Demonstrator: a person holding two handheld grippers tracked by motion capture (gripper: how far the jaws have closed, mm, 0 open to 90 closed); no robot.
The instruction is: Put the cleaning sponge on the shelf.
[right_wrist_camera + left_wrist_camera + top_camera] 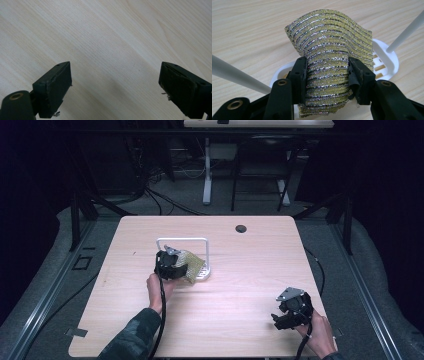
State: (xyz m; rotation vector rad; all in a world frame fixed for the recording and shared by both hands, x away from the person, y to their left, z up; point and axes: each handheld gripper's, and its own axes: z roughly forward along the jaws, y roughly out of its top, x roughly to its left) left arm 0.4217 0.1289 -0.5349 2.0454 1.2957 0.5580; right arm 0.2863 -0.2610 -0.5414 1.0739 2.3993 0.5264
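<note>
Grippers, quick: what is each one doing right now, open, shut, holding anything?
Left gripper: shut on the gold scouring cloth, above the white rack.
Right gripper: open, holding nothing, over bare table.

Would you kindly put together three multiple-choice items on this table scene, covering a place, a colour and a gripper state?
1. Where is the white rack?
A. left of the table's centre
B. at its right edge
C. on the floor

2. What colour is the scouring cloth?
A. plain red
B. yellow with silver stripes
C. blue

3. How is the right gripper?
A. shut on the cloth
B. open and empty
C. shut on the rack

Key: 1 A, the high view shows it there; 2 B, its weave glints; 3 B, bare wood between wide jaws.
</note>
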